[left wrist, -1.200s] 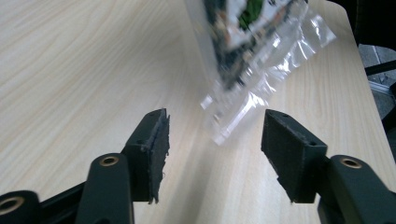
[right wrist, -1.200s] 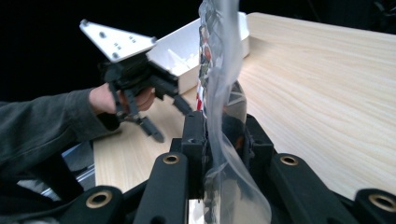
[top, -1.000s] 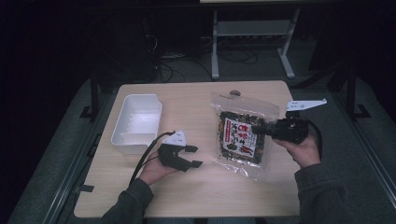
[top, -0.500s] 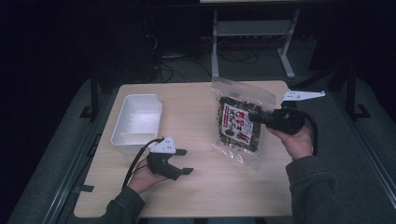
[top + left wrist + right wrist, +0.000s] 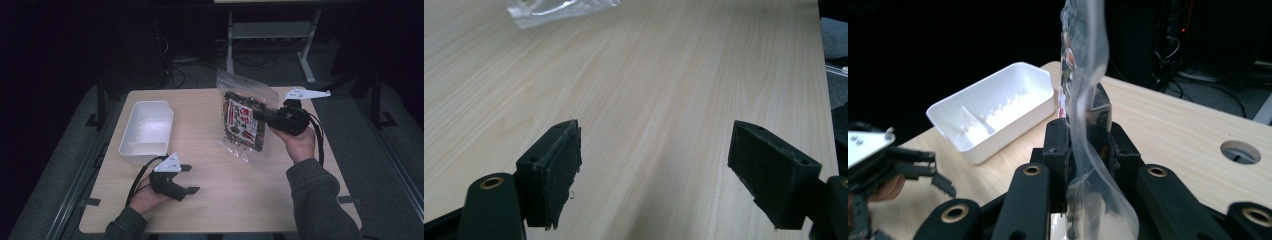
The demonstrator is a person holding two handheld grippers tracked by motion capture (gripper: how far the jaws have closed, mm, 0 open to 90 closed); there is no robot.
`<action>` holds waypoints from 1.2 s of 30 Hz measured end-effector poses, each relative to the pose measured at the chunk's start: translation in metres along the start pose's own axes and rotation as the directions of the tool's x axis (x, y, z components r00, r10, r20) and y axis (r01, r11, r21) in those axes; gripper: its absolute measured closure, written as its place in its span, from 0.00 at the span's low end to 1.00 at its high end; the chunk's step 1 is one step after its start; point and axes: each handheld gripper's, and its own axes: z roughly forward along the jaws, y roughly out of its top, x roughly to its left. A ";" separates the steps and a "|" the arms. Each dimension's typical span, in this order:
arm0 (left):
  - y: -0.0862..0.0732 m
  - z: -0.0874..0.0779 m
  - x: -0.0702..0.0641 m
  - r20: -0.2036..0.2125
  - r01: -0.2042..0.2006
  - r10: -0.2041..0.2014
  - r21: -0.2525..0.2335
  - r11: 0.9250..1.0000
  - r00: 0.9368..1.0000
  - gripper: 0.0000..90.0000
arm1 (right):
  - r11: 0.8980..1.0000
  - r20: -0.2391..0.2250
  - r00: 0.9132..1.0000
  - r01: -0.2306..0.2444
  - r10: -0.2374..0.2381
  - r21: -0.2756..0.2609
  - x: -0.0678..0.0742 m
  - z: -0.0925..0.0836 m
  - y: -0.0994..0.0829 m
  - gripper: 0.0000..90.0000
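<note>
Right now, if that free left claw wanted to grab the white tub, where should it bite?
Probably the white tub's near short wall: it faces the open left gripper, and the thin upright rim lets one jaw slip inside, one outside. The right gripper is busy, clamped on the snack bag.

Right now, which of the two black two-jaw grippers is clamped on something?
The right gripper: its jaws are shut on the clear plastic snack bag, lifting it. The left gripper is open over bare table.

Overhead table [image 5: 240, 200] view, two close gripper-mounted
</note>
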 end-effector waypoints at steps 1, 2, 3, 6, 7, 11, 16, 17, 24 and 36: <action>-0.001 -0.001 0.000 -0.002 0.001 -0.001 -0.001 1.000 1.000 0.23 | 1.000 0.007 1.000 -0.003 0.003 -0.005 0.001 0.002 0.001 0.83; -0.002 -0.002 -0.001 -0.004 0.004 -0.004 -0.003 1.000 1.000 0.23 | 1.000 0.016 1.000 -0.004 0.004 -0.006 0.002 0.004 0.002 0.83; -0.003 -0.004 -0.001 -0.007 0.003 -0.003 -0.004 1.000 1.000 0.23 | 1.000 0.026 1.000 -0.003 0.004 -0.010 0.003 0.005 0.002 0.83; -0.005 -0.007 -0.002 -0.016 0.007 -0.007 -0.004 1.000 1.000 0.22 | 1.000 0.046 0.999 -0.005 0.006 -0.023 0.007 0.011 0.005 0.84; -0.006 -0.008 -0.002 -0.018 0.006 -0.006 -0.004 1.000 1.000 0.22 | 1.000 0.047 0.999 -0.003 0.004 -0.025 0.009 0.013 0.007 0.84; -0.010 -0.011 -0.004 -0.025 -0.002 0.002 0.000 1.000 1.000 0.22 | 1.000 0.062 0.998 0.007 -0.005 -0.027 0.015 0.021 0.012 0.84; -0.014 -0.015 -0.005 -0.032 -0.004 0.004 0.003 1.000 0.999 0.22 | 0.999 0.069 0.998 0.007 -0.004 -0.039 0.021 0.031 0.016 0.84; -0.015 -0.016 -0.005 -0.032 -0.003 0.003 0.000 1.000 0.999 0.22 | 0.999 0.072 0.997 0.009 -0.006 -0.040 0.022 0.032 0.016 0.84; -0.019 -0.022 -0.005 -0.041 0.000 0.000 -0.003 1.000 0.999 0.22 | 0.998 0.077 0.997 0.016 -0.012 -0.058 0.032 0.044 0.025 0.84; -0.024 -0.029 -0.004 -0.056 0.005 -0.005 0.000 1.000 0.998 0.22 | 0.997 0.075 0.997 0.032 -0.026 -0.070 0.043 0.060 0.036 0.84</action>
